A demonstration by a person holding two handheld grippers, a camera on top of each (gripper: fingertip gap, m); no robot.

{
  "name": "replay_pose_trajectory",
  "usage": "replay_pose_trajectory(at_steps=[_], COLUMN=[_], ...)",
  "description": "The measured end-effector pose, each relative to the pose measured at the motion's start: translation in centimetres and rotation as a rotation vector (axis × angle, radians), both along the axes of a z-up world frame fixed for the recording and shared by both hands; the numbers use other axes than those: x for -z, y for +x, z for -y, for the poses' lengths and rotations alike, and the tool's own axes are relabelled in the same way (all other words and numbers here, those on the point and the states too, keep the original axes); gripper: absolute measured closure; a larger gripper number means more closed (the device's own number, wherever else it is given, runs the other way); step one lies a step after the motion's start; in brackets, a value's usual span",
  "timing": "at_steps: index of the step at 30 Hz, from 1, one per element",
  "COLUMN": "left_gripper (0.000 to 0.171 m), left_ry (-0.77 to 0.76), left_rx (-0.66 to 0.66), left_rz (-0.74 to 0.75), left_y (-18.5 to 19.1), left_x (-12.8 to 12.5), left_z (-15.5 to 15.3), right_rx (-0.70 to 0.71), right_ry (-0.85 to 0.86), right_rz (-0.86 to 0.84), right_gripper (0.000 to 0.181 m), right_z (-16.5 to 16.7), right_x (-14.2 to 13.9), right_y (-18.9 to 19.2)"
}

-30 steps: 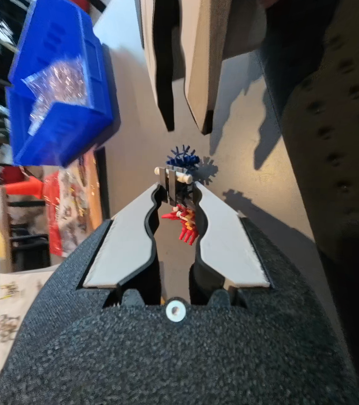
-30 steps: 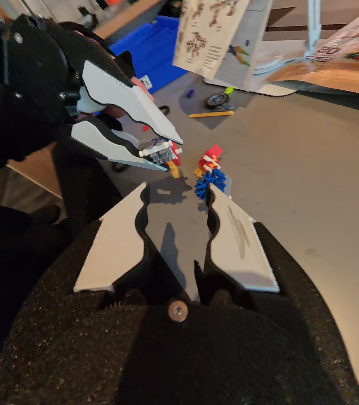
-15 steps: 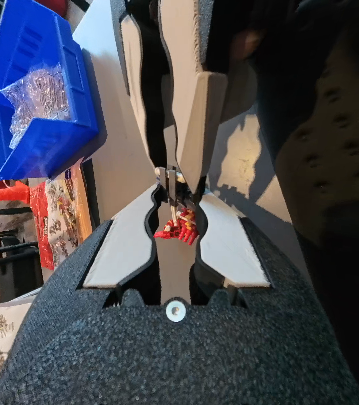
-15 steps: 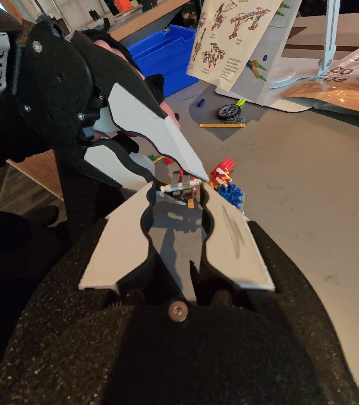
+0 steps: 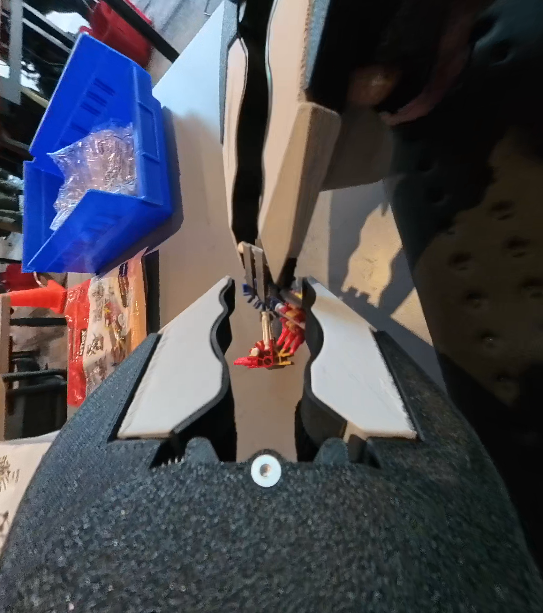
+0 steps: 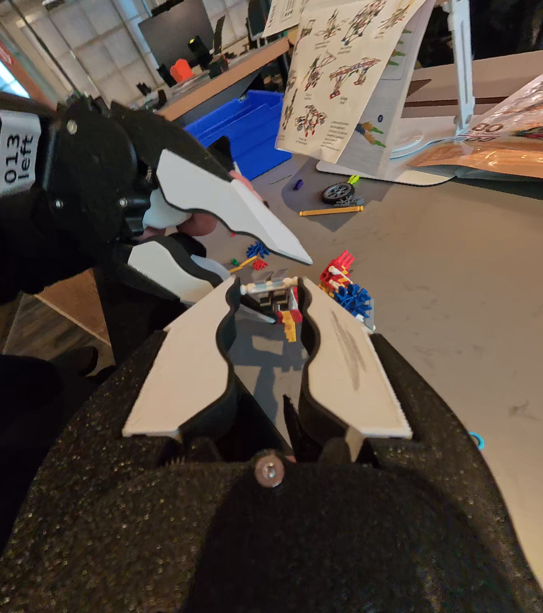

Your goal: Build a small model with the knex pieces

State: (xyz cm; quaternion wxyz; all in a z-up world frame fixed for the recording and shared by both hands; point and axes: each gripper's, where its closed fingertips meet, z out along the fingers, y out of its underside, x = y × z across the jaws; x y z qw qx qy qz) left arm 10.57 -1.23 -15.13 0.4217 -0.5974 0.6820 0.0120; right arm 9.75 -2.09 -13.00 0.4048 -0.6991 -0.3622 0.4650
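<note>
A small model of plastic rods and connectors (image 6: pixel 273 295), grey and white at the top with red and yellow pieces below, sits in the middle of both views between the two sets of fingers. In the right wrist view, a second cluster of red, yellow and blue connector pieces (image 6: pixel 346 292) lies on the grey bench (image 6: pixel 462 298) just right of the right gripper (image 6: pixel 270 288), and loose bits lie farther back: a small wheel (image 6: pixel 338 192), a yellow rod (image 6: pixel 331 211) and a blue snowflake-shaped connector (image 6: pixel 257 249). A propped instruction sheet (image 6: pixel 336 73) and a printed bag (image 6: pixel 512 139) fill the upper right, with a blue bin (image 6: pixel 246 132) behind. The right gripper's fingers are narrowed around the model's white crossbar, one tip at each end, apparently gripping it. The left gripper (image 5: pixel 266 292) comes in from the left of that view, held by a hand in a dark sleeve; its fingers stand partly apart, and whether they clamp the model I cannot tell. In the left wrist view the right gripper's fingers (image 5: pixel 290 185) descend from the top and cover the upper model, while the blue bin (image 5: pixel 97 166), holding a clear plastic bag (image 5: pixel 97 166), sits upper left. Behind are shelves and other work tables.
</note>
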Motion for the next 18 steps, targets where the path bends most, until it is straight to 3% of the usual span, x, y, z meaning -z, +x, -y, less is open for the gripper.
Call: replay_pose_trajectory(at_steps=[11,18], left_gripper=[0.134,0.154], left_ry=[0.066,0.06], left_rx=[-0.246,-0.299], left_rz=[0.213,0.266], left_y=[0.2,-0.1], left_x=[0.9,0.9], left_z=[-0.3,-0.4], right_rx=[0.084,0.112], right_ry=[-0.049,-0.046], right_rz=[-0.074,-0.1], right_gripper=[0.148,0.148], right_z=[-1.0,-1.3], right_x=[-0.7,-1.1], right_y=[0.2,0.5])
